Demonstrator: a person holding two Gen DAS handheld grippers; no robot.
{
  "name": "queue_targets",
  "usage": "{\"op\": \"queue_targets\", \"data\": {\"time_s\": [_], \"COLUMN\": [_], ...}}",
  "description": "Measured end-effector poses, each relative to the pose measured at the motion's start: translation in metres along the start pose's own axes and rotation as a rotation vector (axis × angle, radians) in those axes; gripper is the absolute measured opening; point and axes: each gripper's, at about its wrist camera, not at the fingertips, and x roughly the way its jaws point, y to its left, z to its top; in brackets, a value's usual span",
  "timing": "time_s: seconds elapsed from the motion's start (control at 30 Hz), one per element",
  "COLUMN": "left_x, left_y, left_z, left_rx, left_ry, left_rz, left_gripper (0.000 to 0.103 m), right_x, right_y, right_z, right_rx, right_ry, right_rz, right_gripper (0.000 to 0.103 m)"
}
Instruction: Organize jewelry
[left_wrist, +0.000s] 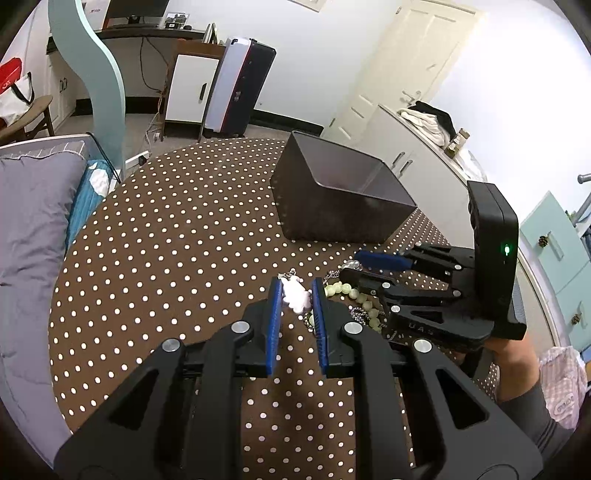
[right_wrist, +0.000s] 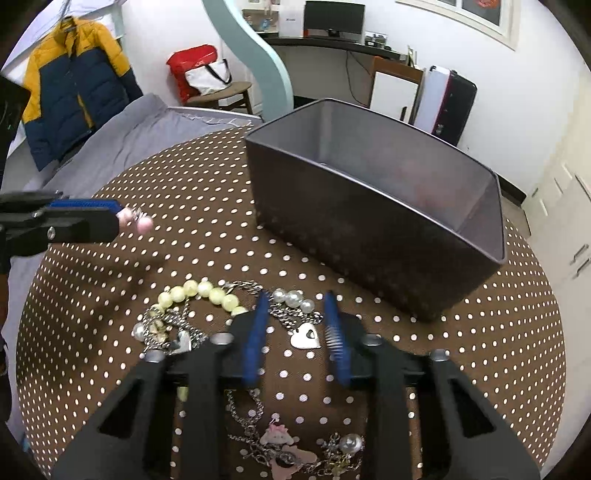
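Note:
My left gripper (left_wrist: 297, 286) is shut on a pale pink charm (left_wrist: 294, 295) with a small metal clasp, held above the dotted tablecloth; it also shows in the right wrist view (right_wrist: 122, 214). My right gripper (right_wrist: 295, 301) is open, low over a heap of jewelry: a silver chain with a heart pendant (right_wrist: 306, 336), white pearls (right_wrist: 293, 298) and a yellow-green bead bracelet (right_wrist: 201, 291). The right gripper shows in the left wrist view (left_wrist: 354, 264), beside the beads (left_wrist: 341, 288). A dark, empty box (left_wrist: 341, 195) stands beyond, also in the right wrist view (right_wrist: 373, 206).
The round table has a brown polka-dot cloth (left_wrist: 166, 240). More chains and a pink figure charm (right_wrist: 277, 437) lie under my right gripper. A bed with a grey cover (left_wrist: 33, 229) borders the table on the left.

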Motion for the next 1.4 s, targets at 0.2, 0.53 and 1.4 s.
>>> {"op": "queue_targets", "data": {"time_s": [0.2,0.53,1.4], "left_x": [0.0,-0.014,0.083], "left_y": [-0.011,-0.045,-0.077], "left_z": [0.005,0.034,0.117], "left_rx": [0.018,0.067,0.107], "left_ry": [-0.003,-0.036,0.104], "left_rz": [-0.013,-0.078,-0.082], "left_gripper": [0.016,0.016,0.017], "right_x": [-0.007,-0.084,-0.069], "right_y": [0.005,0.0,-0.064], "right_z": [-0.001,0.013,0.049], "right_rx": [0.0,0.047,0.156], "right_ry": [-0.004,-0.159,-0.164], "right_rz": [-0.02,-0.007,-0.06], "right_gripper": [0.007,0.007,0.007]}}
